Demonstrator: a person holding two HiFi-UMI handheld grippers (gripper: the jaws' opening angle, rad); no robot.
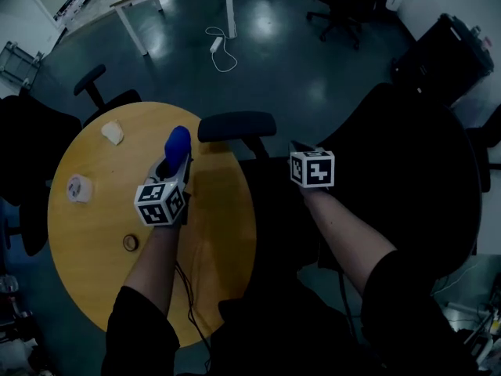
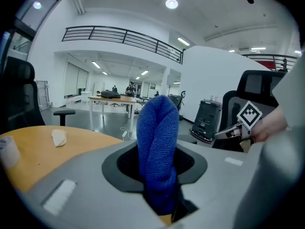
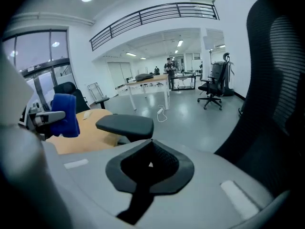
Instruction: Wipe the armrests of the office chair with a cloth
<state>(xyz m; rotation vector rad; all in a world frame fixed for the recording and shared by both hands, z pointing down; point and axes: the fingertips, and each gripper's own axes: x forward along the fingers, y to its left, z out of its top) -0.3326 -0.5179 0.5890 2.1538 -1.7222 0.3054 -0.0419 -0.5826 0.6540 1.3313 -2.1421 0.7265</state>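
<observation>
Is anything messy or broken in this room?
Nothing looks broken. A white power strip and its cord lie loose on the floor, and a crumpled white wad sits on the round table. The blue cloth is just bunched up in the left gripper.

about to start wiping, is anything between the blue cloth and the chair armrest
Nothing visible. The blue cloth, clamped in the left tongs, stands above the round table; only bare tabletop and open air lie between it and the armrest.
</observation>
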